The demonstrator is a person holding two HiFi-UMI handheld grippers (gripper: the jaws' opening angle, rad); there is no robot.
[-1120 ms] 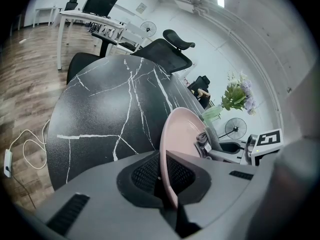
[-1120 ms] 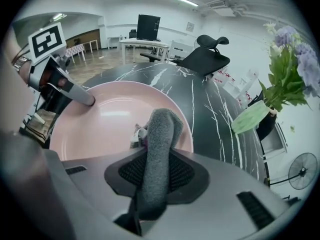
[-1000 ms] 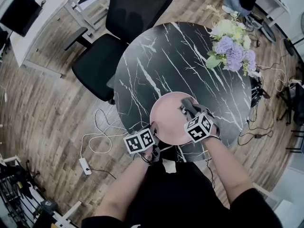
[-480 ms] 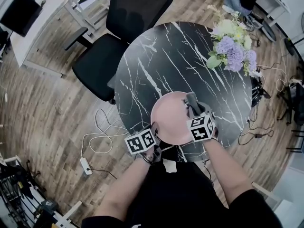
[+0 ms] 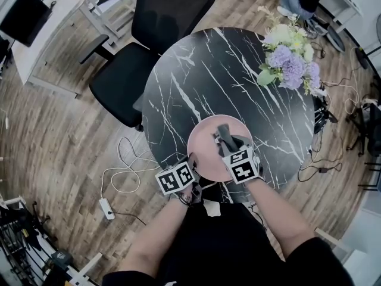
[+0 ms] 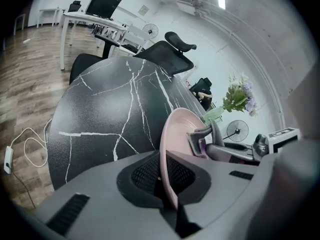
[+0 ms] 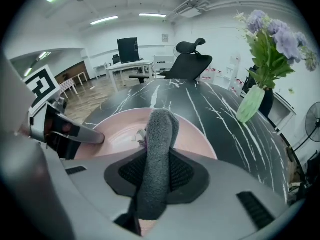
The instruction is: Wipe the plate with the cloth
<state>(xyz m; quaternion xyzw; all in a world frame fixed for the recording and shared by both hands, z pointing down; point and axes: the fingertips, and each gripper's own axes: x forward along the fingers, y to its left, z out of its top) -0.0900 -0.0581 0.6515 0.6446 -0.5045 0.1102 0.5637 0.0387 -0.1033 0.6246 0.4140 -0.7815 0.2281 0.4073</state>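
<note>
Carries black-and-white square markers on each claw's cube. Clamps the left claw on the near-left rim of the pink plate, at the near edge of the black marble bench. Pinches a grey cloth in the right claw, over the plate's middle. Shows the pads' bite only in the claw views; takes in the whole chair only from the head. Has swept the cloth from the plate's right edge leftward since a second ago.
</note>
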